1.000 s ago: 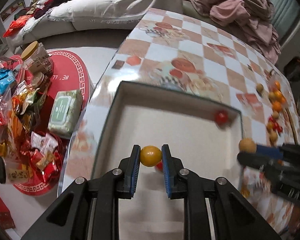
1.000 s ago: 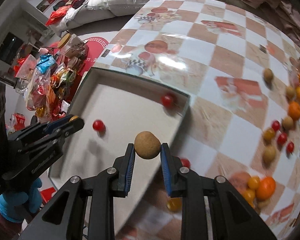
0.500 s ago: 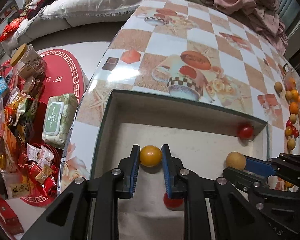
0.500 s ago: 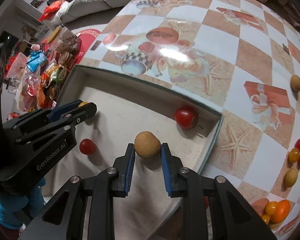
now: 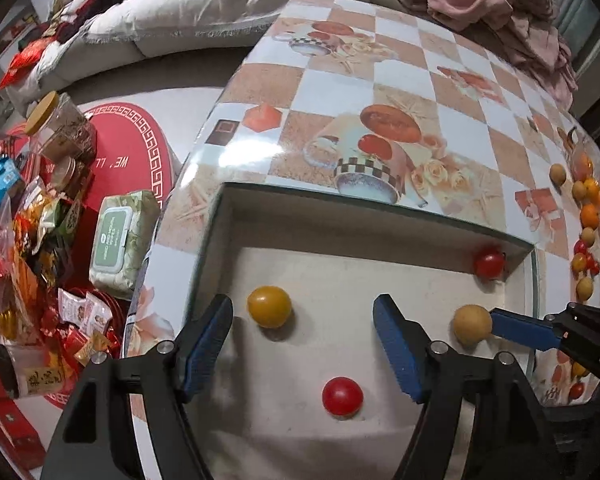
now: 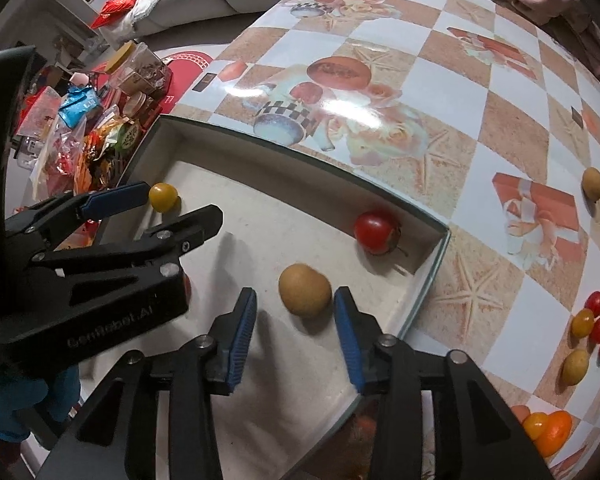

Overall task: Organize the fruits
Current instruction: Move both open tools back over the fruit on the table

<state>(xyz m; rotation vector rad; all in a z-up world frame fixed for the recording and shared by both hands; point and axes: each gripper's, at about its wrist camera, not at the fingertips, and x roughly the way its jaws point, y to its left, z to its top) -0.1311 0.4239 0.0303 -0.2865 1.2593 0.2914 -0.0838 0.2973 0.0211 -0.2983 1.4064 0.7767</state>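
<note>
Fruits, partly boxed: we logged a yellow tomato (image 5: pixel 269 306), a tan round fruit (image 6: pixel 305 295) and two red tomatoes (image 5: pixel 488 265) (image 5: pixel 342 396) on the floor of the shallow box (image 5: pixel 364 207). Our left gripper (image 5: pixel 303 344) stood wide, the yellow tomato lying loose just inside its left finger. Our right gripper (image 6: pixel 295 332) was spread too, the tan fruit free between its fingers, near the box's right wall. More loose fruit (image 6: pixel 592 326) lay well apart on the checkered tablecloth (image 6: pixel 452 80). Packaged snacks (image 5: pixel 40 248) crowded the floor beside the table.
</note>
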